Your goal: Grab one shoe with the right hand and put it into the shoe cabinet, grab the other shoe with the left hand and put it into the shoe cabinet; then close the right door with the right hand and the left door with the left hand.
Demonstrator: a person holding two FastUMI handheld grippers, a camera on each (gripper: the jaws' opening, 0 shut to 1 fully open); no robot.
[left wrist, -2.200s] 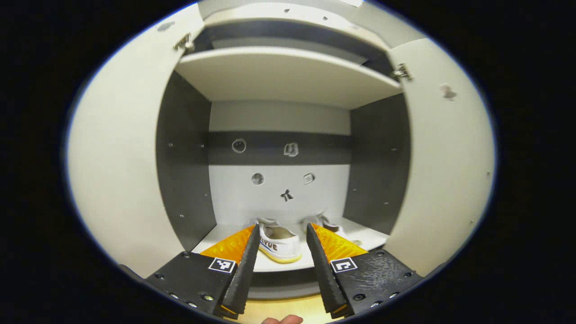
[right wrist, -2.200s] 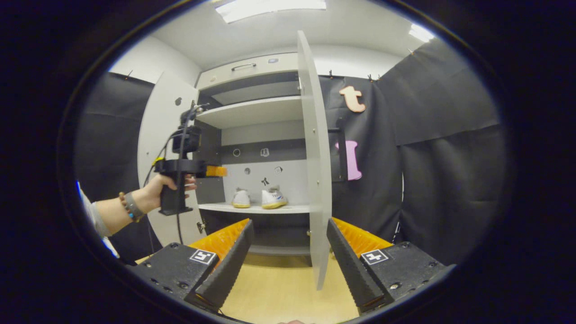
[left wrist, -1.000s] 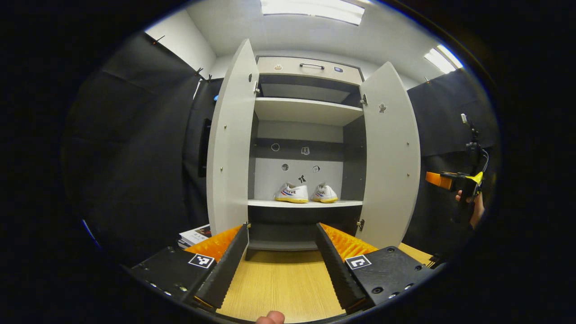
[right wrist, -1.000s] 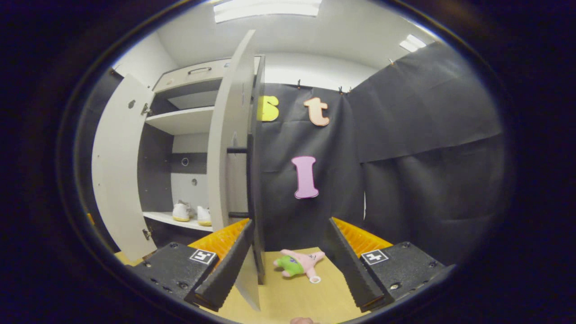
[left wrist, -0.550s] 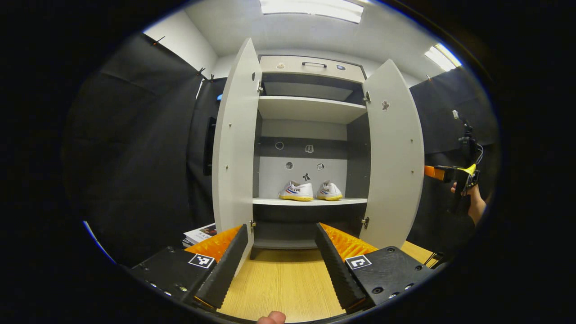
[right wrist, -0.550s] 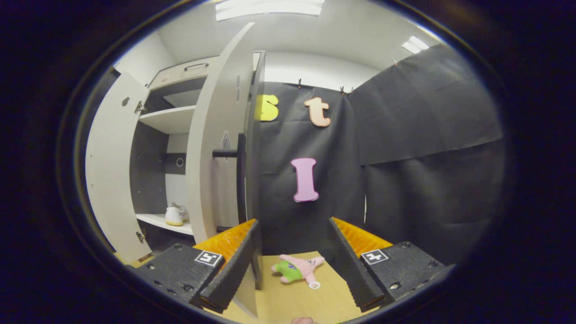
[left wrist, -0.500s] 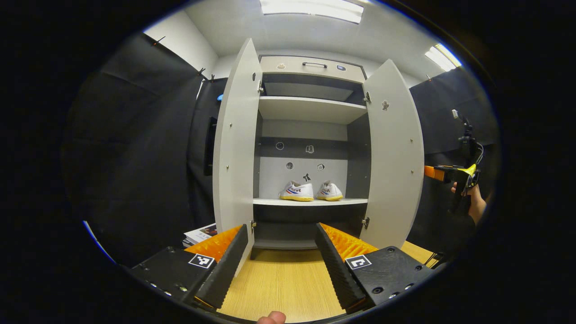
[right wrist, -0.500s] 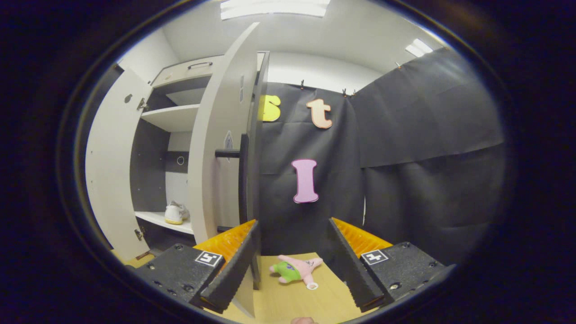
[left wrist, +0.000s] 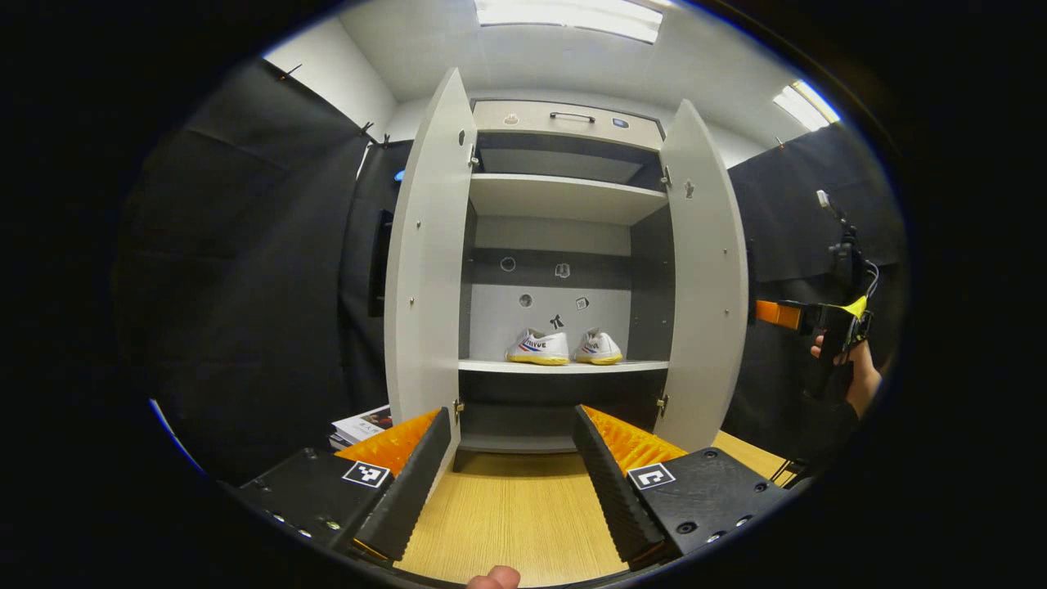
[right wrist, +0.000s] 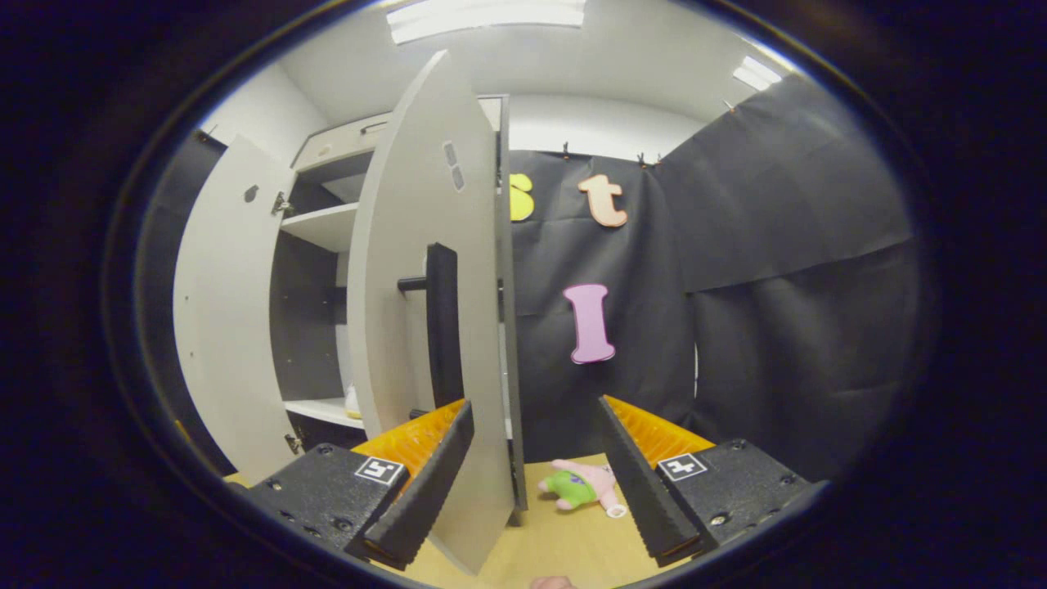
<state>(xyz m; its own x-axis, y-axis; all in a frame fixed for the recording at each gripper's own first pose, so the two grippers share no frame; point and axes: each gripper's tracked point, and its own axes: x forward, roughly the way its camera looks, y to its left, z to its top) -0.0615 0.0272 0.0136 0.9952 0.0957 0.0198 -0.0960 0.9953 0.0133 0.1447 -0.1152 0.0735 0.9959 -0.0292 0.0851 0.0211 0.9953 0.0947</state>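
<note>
1. The shoe cabinet (left wrist: 564, 123) stands with both doors swung out, and the two white shoes sit side by side on its lower shelf (left wrist: 564, 367): the left shoe (left wrist: 537, 348) and the right shoe (left wrist: 598, 348).
2. The left gripper (left wrist: 511, 483) hangs back over the wooden floor (left wrist: 515, 523), its fingers spread wide and holding nothing, pointed straight at the open cabinet.
3. The left door (left wrist: 421, 270) is wide open.
4. The right gripper (right wrist: 532, 478) is also spread apart and empty, just beside the right door (right wrist: 409, 311), whose black handle (right wrist: 442, 323) faces it.
5. From the left gripper view, the right gripper sits behind the right door's outer face, held in a hand (left wrist: 851, 372).
6. A small plush toy (right wrist: 581, 484) lies on the floor near the black cloth wall.
</note>
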